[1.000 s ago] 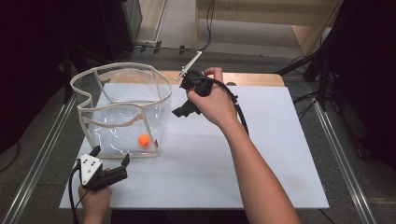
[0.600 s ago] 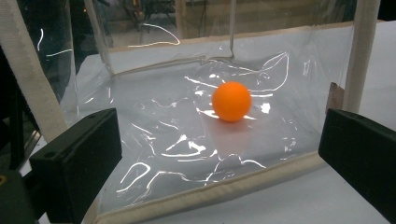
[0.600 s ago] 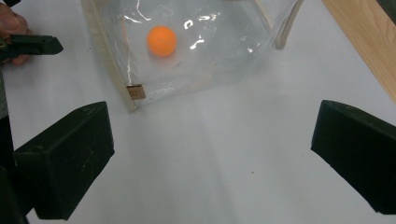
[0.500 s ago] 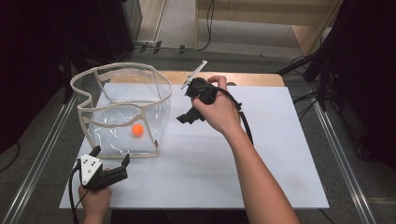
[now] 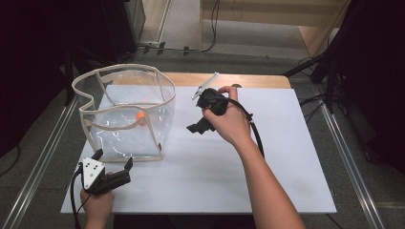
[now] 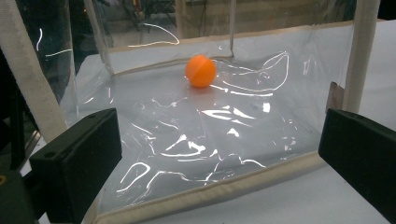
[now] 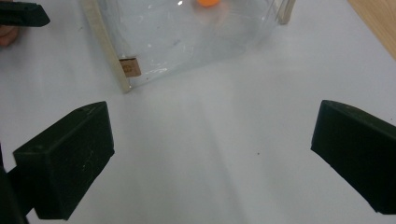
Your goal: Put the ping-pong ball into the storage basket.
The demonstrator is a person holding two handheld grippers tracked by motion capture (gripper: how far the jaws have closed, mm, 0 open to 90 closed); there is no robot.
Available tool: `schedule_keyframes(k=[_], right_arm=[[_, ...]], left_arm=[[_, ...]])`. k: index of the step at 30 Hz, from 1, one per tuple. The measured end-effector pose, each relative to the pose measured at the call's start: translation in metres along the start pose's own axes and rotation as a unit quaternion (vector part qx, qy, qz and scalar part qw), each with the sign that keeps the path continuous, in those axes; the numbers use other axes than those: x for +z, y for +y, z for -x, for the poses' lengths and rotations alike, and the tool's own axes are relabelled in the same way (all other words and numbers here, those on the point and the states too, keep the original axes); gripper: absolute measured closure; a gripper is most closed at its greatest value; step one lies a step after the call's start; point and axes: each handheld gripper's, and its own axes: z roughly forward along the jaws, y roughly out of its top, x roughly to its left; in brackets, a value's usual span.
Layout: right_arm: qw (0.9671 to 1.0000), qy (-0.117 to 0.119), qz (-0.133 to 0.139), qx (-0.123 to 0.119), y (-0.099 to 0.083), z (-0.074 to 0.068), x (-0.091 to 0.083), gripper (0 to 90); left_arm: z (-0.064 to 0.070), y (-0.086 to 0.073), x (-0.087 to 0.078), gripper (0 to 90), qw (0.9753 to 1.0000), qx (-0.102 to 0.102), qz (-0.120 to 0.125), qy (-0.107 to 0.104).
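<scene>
you held the left gripper [image 5: 117, 172] nearest your body, low at the near wall of the clear bag [image 5: 125, 112], its jaws spread wide and grasping nothing; in its own view the jaws framed that wall from just outside. beyond the bag's near wall, the orange ball [image 6: 201, 71] sat on the bag's floor, toward its far side, apart from the walls as far as could be told. to the right of the bag, your right gripper [image 5: 203, 121] hung above the white sheet [image 5: 286, 157], jaws likewise released and empty, pointing back toward the bag's near right corner. judging by this, the ball was already dropped in and the step in hand was the retreat. the next move called for steadying the bag's rim or wall with the left gripper, gently, since the soft plastic would likely buckle.
</scene>
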Motion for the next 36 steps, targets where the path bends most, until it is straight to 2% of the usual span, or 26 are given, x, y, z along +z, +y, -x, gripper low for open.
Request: schedule_keyframes(k=[11, 13, 26, 36], right_arm=[[0.9999, -0.004, 0.008, 0.011, -0.024, 0.004, 0.001, 0.0], [0.9997, -0.005, 0.011, 0.020, -0.032, 0.005, -0.001, 0.0], [0.9989, -0.010, 0.018, 0.042, -0.065, 0.010, -0.005, 0.0], [0.9980, -0.014, 0.022, 0.057, -0.084, 0.013, -0.008, 0.0]], left_arm=[[0.000, 0.000, 0.000, 0.0, 1.0000, 0.000, 0.000, 0.000], [0.000, 0.000, 0.000, 0.0, 1.0000, 0.000, 0.000, 0.000], [0.001, 0.000, 0.000, 0.0, 1.0000, 0.001, -0.001, 0.000], [0.001, 0.000, 0.000, 0.0, 1.0000, 0.001, 0.000, 0.000]])
